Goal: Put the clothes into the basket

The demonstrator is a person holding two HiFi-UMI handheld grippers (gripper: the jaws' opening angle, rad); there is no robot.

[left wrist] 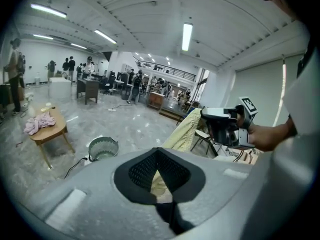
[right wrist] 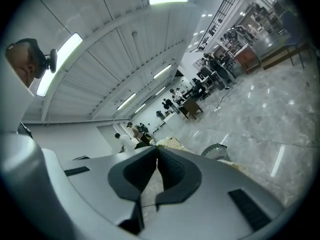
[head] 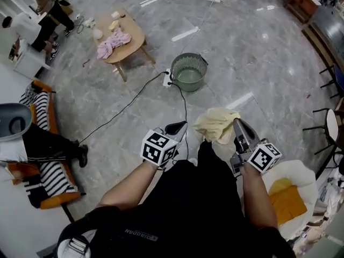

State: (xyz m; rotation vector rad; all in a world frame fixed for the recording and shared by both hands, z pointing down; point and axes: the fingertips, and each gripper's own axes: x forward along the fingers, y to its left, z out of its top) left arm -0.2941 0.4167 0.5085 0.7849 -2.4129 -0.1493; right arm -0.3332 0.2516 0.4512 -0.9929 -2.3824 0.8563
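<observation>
A pale yellow cloth hangs in front of me, stretched between both grippers. My left gripper is shut on its left edge, and the cloth shows past the closed jaws in the left gripper view. My right gripper is shut on the right edge, with the fabric bunched at its tips. The round green basket stands on the floor ahead and stays apart from the cloth. More pink clothes lie on a low wooden table beyond it to the left.
A black cable runs across the floor to a socket strip beside the basket. An orange sofa with striped fabric is at the left. At the right sits a white seat with an orange cushion. People stand at the far left.
</observation>
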